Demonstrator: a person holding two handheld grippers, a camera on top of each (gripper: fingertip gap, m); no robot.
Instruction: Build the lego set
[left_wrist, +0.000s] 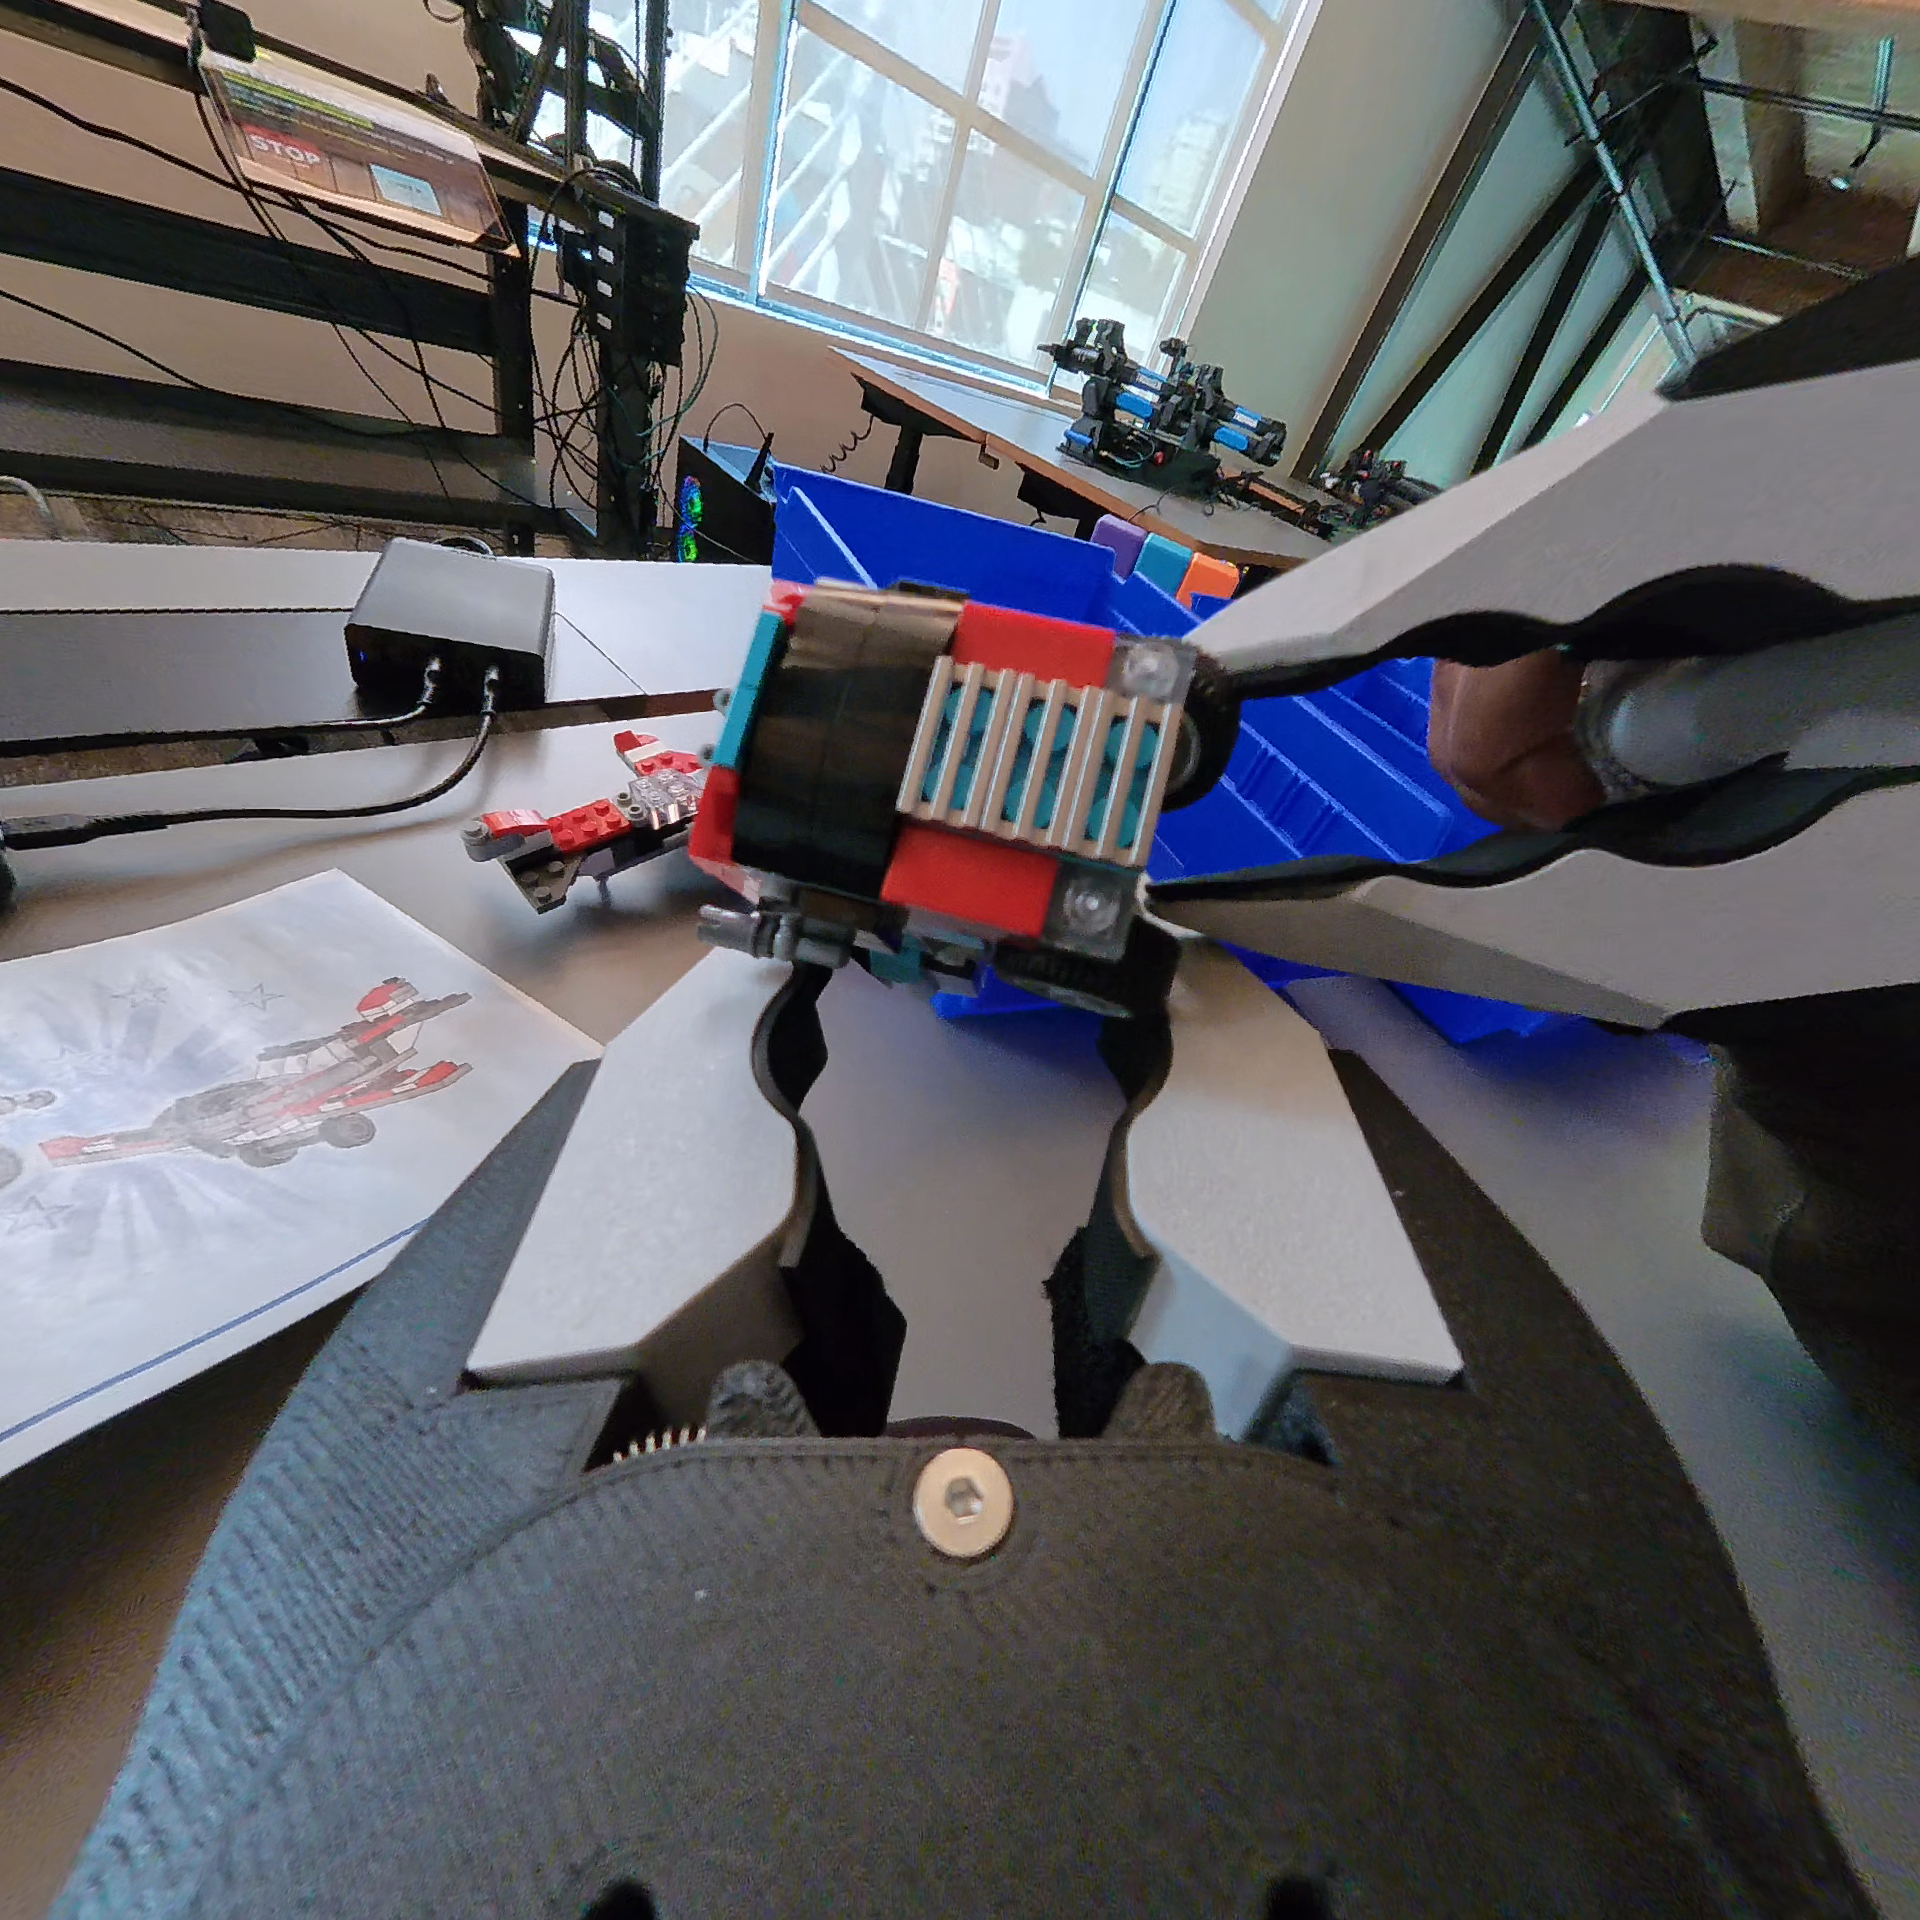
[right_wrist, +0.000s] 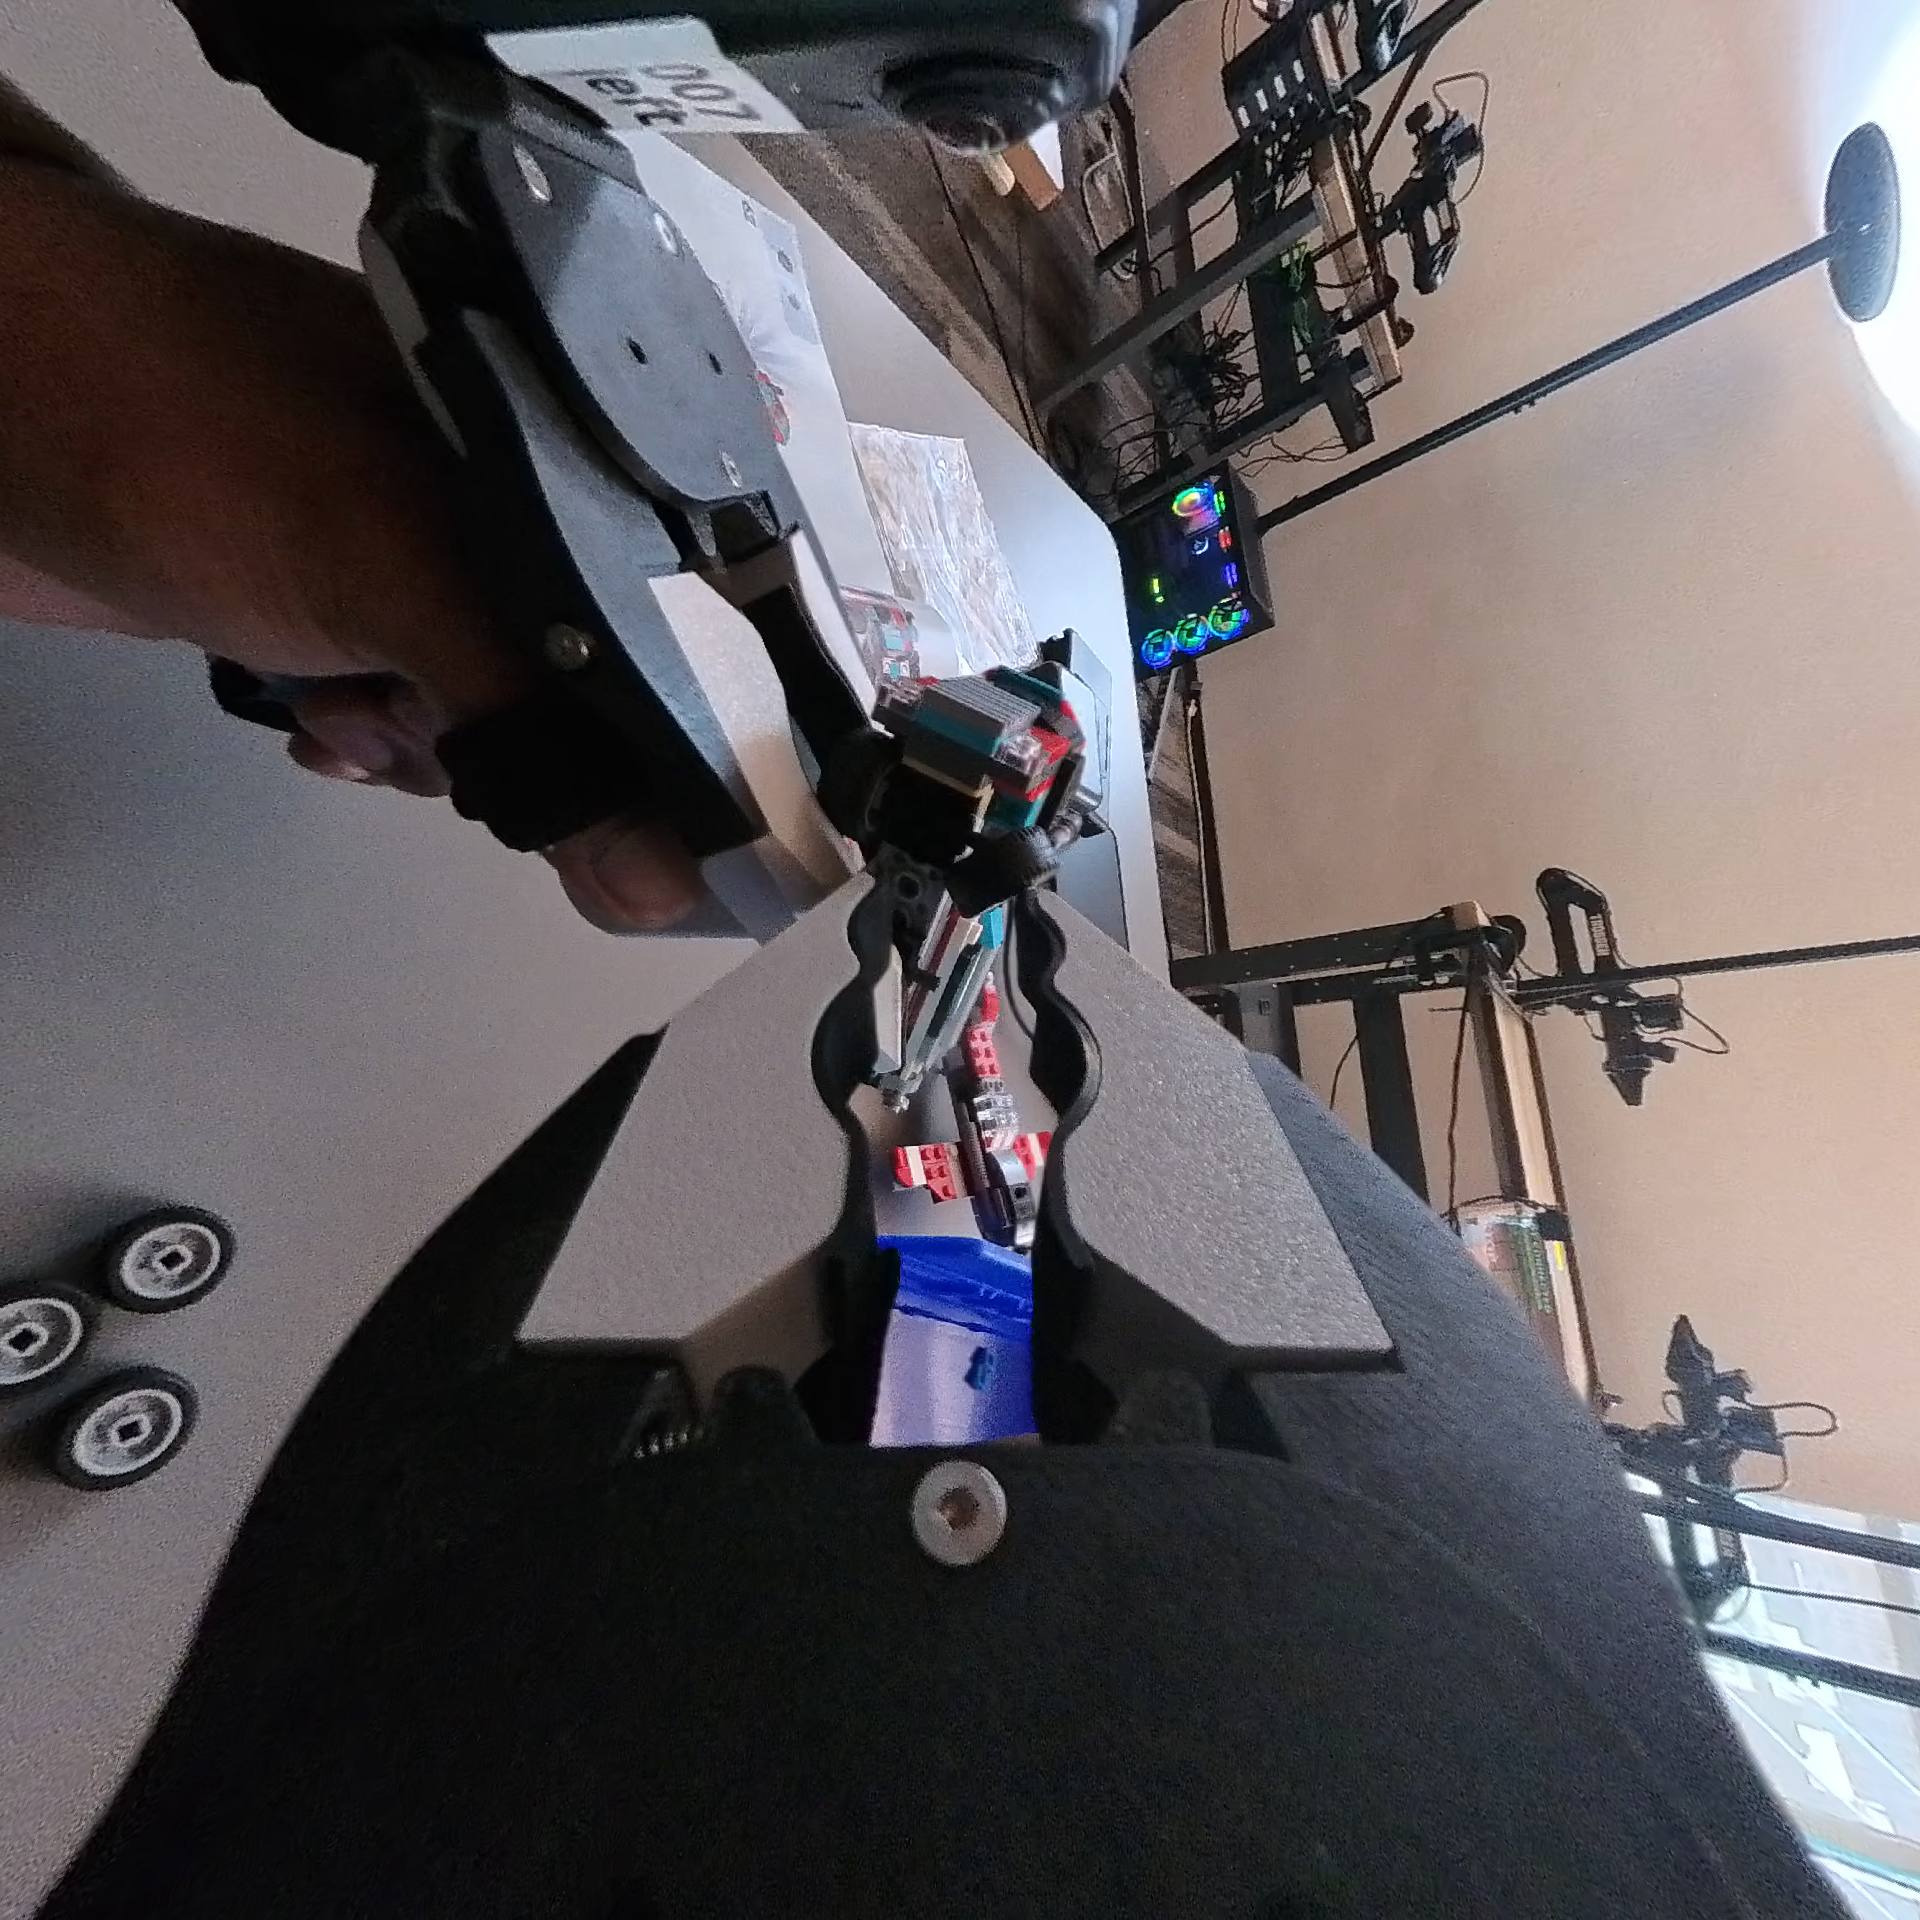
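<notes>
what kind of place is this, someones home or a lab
Most likely a robotics lab or workshop, not a home: small robot arms sit on a desk by the window, black racks hang with cables, and a toy brick vehicle is held over a dark worktable.

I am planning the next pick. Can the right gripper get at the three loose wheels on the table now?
Probably yes. The wheels lie uncovered on the table, with nothing over them. The right gripper has its fingertips at the model, so it must draw back first.
</notes>
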